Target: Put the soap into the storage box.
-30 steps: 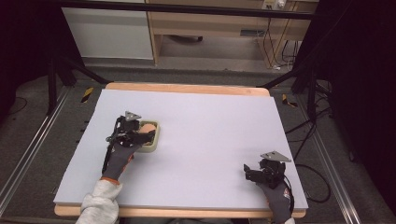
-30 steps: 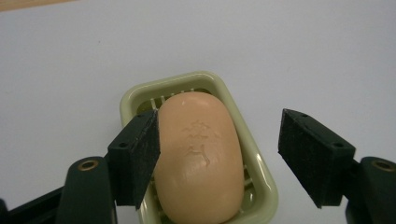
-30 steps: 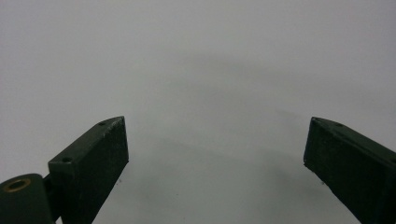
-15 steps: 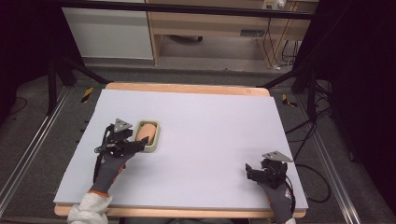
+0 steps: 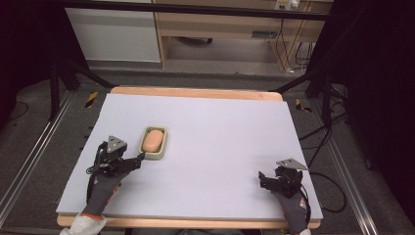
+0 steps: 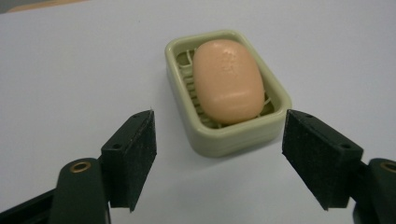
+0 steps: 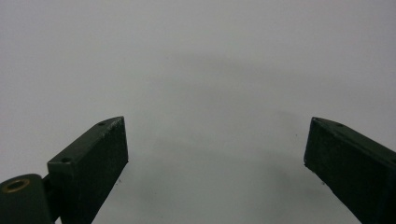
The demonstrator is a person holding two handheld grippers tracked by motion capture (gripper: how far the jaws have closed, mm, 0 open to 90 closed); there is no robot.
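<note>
**Soap in its dish, both grippers spread and empty**

At the lower left of the high view, the left gripper (image 5: 138, 160) sits on the pale surface (image 5: 220, 132), held by a gloved hand (image 5: 100, 188) whose sleeve is cut off by the bottom edge. Its fingers are spread apart and grasp nothing; in the left gripper view the two black pads (image 6: 133, 156) stand wide to either side, short of the dish and not touching it. Their bases are cropped by the frame's lower edge.

Just right of that gripper, left of centre, lies a pale green soap dish (image 5: 154, 144) holding a peach-coloured bar of soap (image 5: 152, 140). Up close, the dish (image 6: 224, 137) shows a ribbed floor, mostly hidden beneath the soap (image 6: 227, 80); any marking pressed into the bar's top is too faint to read.

At the lower right, the right gripper (image 5: 262, 178) rests near the surface's front corner, its hand (image 5: 293, 208) partly cropped. Its fingers (image 7: 88, 161) are likewise released, with bare surface between them.
</note>
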